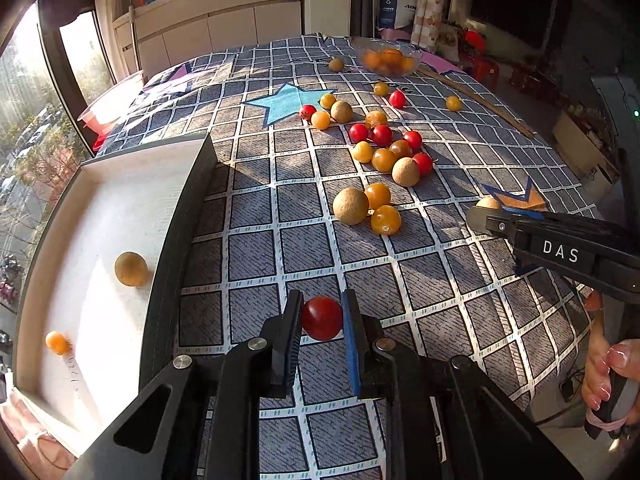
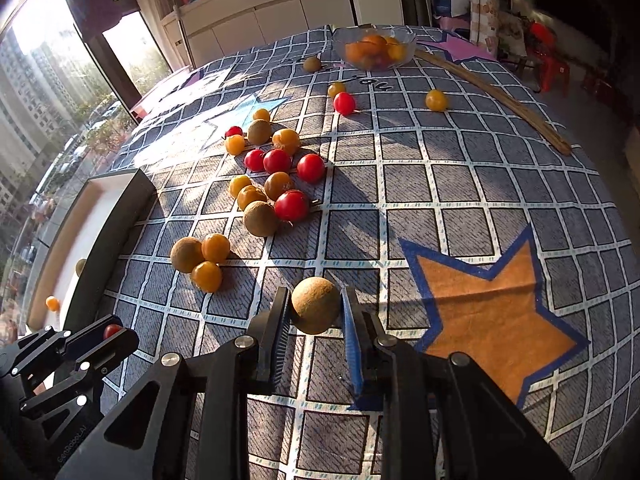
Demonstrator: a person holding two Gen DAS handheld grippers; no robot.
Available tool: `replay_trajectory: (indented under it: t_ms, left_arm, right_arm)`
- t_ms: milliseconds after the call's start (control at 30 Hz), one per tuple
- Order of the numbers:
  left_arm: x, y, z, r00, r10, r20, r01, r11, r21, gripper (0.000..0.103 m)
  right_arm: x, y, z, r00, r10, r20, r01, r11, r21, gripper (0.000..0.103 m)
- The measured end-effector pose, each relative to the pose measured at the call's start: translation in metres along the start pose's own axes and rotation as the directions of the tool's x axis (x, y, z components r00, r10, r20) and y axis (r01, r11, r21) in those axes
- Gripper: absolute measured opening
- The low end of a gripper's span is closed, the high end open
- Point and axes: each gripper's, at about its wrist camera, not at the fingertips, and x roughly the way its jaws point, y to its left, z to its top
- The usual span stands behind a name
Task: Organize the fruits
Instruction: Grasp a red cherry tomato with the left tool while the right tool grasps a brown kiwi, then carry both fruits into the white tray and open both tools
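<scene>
My left gripper [image 1: 321, 318] is shut on a red cherry tomato [image 1: 322, 318], held just above the checked cloth, to the right of the white tray [image 1: 100, 208]. The tray holds a brown longan [image 1: 131, 268] and a small orange tomato [image 1: 57, 342]. My right gripper [image 2: 315, 312] is shut on a brown longan [image 2: 315, 310] near the orange star [image 2: 500, 312]. It also shows in the left wrist view [image 1: 486, 210]. Several red, orange and brown fruits [image 1: 384, 152] lie loose mid-table; they also show in the right wrist view [image 2: 272, 184].
A glass bowl [image 1: 391, 60] of orange fruits stands at the far side of the table; it also shows in the right wrist view [image 2: 375, 51]. A long wooden stick [image 2: 496, 96] lies at the far right. Windows run along the left.
</scene>
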Motion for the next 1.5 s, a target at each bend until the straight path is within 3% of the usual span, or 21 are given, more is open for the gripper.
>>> replay_trajectory:
  t_ms: [500,967,1200,1500]
  left_arm:
    - [-0.044,0.053,-0.018,0.996,0.038,0.079,-0.031,0.996,-0.081,0.021]
    - [-0.057,0.166,-0.017,0.980,0.164,0.116,-0.131,0.959,-0.250,0.021]
    - [-0.037,0.209,-0.001,0.978,0.193,0.081,-0.161,0.940,-0.300,0.021]
    - [0.009,0.228,0.013,0.981,0.189,-0.043,-0.193,0.931,-0.309,0.021]
  right_arm:
    - [-0.024,0.049,0.000,1.000,0.022,0.001,-0.021,0.997,-0.070,0.027]
    - [-0.013,0.164,0.024,0.995,0.095,-0.023,-0.098,0.963,-0.251,0.027]
    - [0.017,0.217,0.044,0.987,0.146,-0.069,-0.160,0.944,-0.288,0.027]
    - [0.070,0.257,0.064,0.983,0.130,-0.133,-0.167,0.931,-0.323,0.027]
